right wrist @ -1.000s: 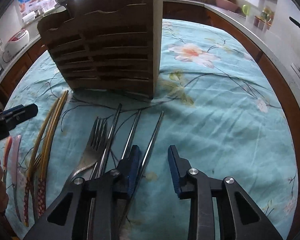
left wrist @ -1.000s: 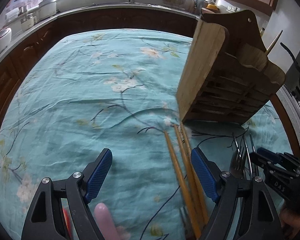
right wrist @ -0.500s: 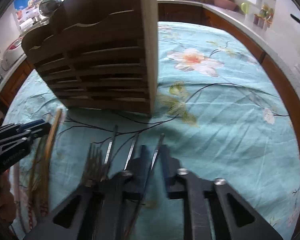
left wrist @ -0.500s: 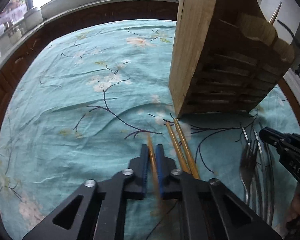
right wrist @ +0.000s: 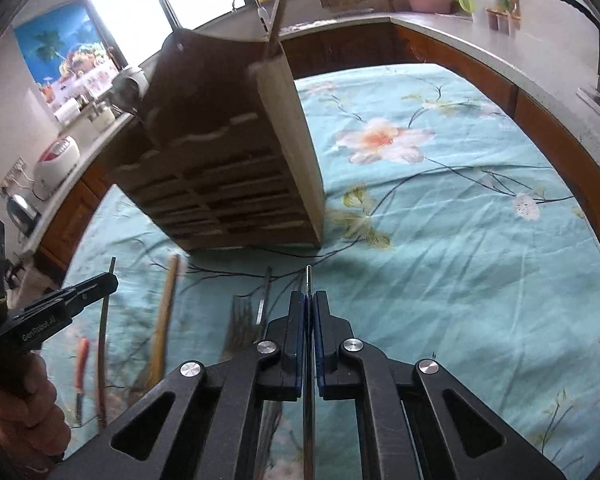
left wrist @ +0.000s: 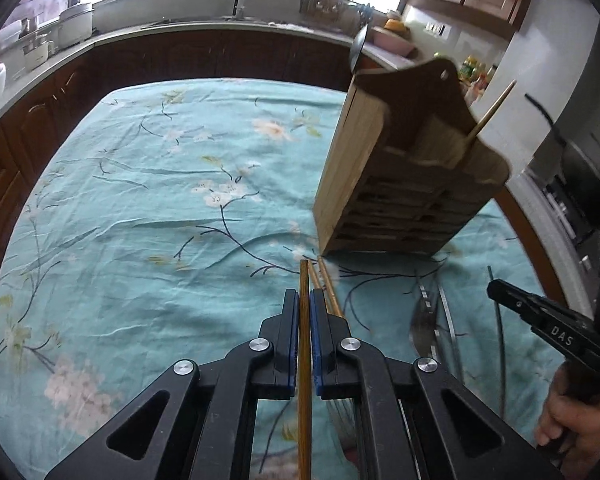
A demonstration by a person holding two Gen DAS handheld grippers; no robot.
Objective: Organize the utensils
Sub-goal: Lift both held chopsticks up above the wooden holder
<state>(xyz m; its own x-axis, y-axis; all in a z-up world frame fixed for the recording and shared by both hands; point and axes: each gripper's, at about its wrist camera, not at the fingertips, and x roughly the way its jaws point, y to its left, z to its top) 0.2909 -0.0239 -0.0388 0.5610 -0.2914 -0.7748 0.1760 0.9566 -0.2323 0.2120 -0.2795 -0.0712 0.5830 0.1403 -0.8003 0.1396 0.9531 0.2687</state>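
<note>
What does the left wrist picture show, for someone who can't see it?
The left tool is shut on a wooden chopstick above a teal flowered tablecloth. Two more chopsticks lie beside it, before a wooden utensil rack; the right tool is at the right edge.

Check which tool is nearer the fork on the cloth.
Right. The right tool, shut on a metal chopstick, sits just beside the fork. The left tool, shut on a wooden chopstick, is farther off, with two more wooden chopsticks between.
</note>
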